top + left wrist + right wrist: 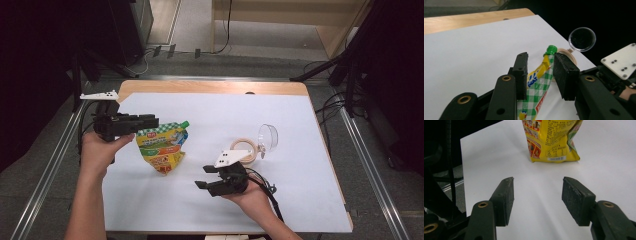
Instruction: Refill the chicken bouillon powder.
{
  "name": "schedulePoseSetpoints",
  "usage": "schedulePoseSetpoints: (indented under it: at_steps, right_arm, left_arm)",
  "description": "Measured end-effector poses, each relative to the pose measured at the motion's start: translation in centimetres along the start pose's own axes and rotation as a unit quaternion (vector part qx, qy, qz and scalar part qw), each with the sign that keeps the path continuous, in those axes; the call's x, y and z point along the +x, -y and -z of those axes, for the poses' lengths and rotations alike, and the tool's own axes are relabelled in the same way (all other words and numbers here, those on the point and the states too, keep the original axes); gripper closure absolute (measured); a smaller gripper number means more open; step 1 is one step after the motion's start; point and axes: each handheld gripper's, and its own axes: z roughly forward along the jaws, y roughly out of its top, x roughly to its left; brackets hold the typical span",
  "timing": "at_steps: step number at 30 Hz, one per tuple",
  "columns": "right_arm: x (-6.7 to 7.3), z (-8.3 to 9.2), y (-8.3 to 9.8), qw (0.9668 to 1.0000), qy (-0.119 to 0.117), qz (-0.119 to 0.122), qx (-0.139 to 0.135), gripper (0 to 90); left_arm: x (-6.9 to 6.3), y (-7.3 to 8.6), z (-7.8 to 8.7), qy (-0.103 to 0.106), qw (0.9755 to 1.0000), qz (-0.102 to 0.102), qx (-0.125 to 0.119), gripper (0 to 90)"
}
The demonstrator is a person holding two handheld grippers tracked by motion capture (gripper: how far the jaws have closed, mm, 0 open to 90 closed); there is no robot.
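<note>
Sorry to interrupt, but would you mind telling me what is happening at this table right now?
A person is working a pair of tongs in each hand over a white table. The left tongs straddle the top of a yellow-and-green spouted pouch, which stands with its base on the table; one pad lies against it, the other stands apart. The right tongs are open with nothing between them, pointing at the pouch. A roll of tape and a clear cup sit to the right.

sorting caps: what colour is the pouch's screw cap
Green, on the pouch cap; clearest in the left gripper view.
</note>
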Motion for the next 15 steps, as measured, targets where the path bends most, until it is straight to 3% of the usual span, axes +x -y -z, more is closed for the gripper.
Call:
schedulePoseSetpoints:
  at_steps: [3,5,7,11,15]
  right_arm:
    - [-0.1,0.5,-0.3,1.0,0.002,-0.003,0.0,44.9]
    - [-0.2,0.7,-0.5,1.0,0.005,0.0,0.001,45.1]
    - [-0.3,1.0,-0.6,1.0,0.008,0.001,0.001,45.3]
    - [-0.4,1.5,-0.8,0.9999,0.008,-0.006,0.004,45.8]
    - [-0.6,2.0,-1.1,0.9999,0.009,-0.006,0.002,46.1]
  left_arm:
    - [0.1,-0.2,0.7,-0.008,0.9999,0.013,-0.004,65.3]
    - [0.2,-0.3,1.3,-0.016,0.9997,0.01,-0.013,65.4]
    - [0.4,-0.3,1.8,-0.034,0.9992,0.012,-0.019,64.9]
    - [1.4,0.1,2.1,-0.054,0.9981,0.021,-0.019,62.0]
    - [2.3,0.6,2.0,-0.076,0.9969,0.014,-0.017,55.7]
